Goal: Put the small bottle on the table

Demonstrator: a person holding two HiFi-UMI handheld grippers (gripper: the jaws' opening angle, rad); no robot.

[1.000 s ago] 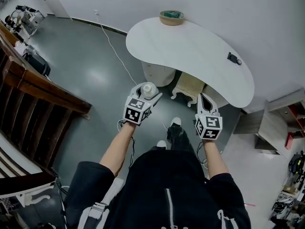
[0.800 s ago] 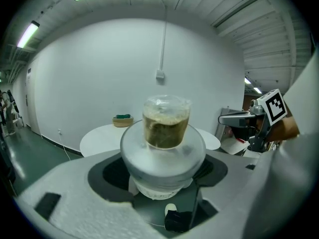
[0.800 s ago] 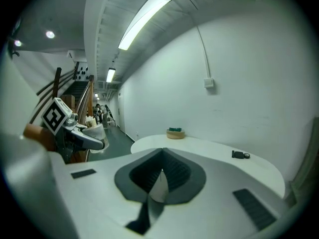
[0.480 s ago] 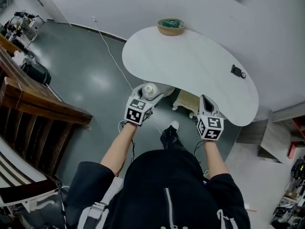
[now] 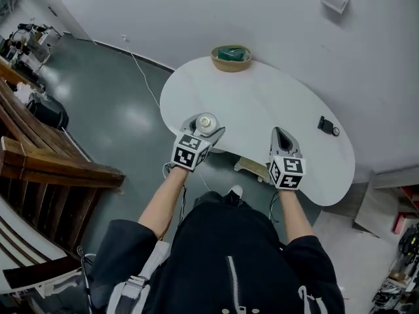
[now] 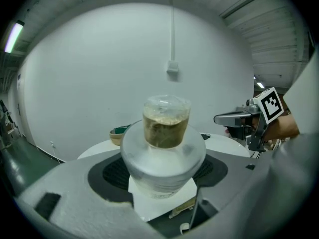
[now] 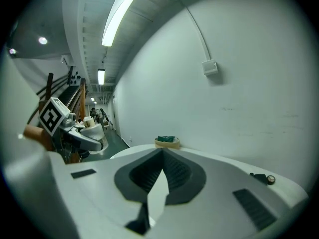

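Observation:
A small clear bottle (image 5: 205, 122) with a white cap and brownish contents (image 6: 165, 128) stands upright between the jaws of my left gripper (image 5: 203, 125), which is shut on it (image 6: 162, 169). It hangs just above the near left edge of the white kidney-shaped table (image 5: 262, 97). My right gripper (image 5: 279, 133) hovers over the table's near edge to the right, jaws closed together with nothing between them (image 7: 162, 152). In the left gripper view the right gripper (image 6: 238, 118) shows at the right.
A wicker bowl (image 5: 230, 57) with something green sits at the table's far edge. A small black device (image 5: 327, 125) lies at the table's right. A dark wooden railing (image 5: 55, 165) runs along the left. A cable (image 5: 141, 70) trails over the grey floor.
The person has stepped forward to the table. Both grippers, earlier over the floor in front of it, now reach over its near edge. The bottle stays in the left gripper.

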